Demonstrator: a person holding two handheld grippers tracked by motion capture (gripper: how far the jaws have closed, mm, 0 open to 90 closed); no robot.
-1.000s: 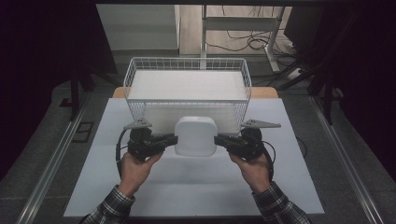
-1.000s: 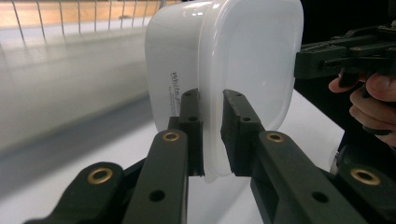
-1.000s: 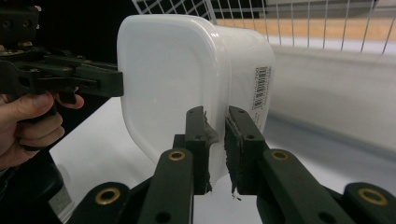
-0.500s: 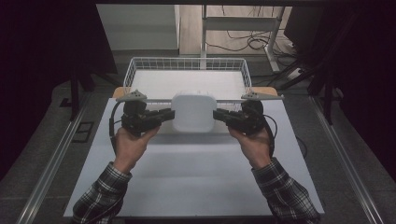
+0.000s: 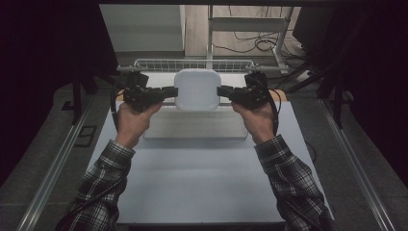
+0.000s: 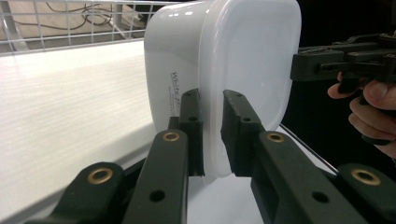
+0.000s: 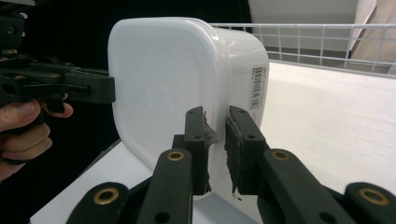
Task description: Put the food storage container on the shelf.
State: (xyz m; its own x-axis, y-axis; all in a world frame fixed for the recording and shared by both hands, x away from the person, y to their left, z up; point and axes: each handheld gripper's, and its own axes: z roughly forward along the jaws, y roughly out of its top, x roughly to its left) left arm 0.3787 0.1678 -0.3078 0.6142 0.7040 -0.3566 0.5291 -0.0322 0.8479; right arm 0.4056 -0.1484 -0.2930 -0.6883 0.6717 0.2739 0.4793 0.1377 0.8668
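1. Currently the white container point(image 5: 197, 89) hangs in the air above the wire basket point(image 5: 192, 64) at the far end of the tabletop point(image 5: 202, 183), held between both grippers.
2. Left gripper point(image 5: 169, 91) grips the container's left rim; jaws nearly closed, pinching the thin lip, as the left gripper view point(image 6: 212, 135) shows.
3. Right gripper point(image 5: 222, 91) grips the right rim the same way; jaws narrow, pads pressed on the lip in the right gripper view point(image 7: 215, 149).
4. Container lies flat, its broad pale face toward the high camera.
5. Small printed text is on the container's side wall in the left gripper view; a barcode label point(image 7: 258, 86) is on the wall in the right gripper view.
6. White board point(image 5: 195, 126) sits on the tabletop just near of the basket, below the container.
7. Both hands come in from the near edge, plaid sleeves point(image 5: 293, 183) on the forearms.
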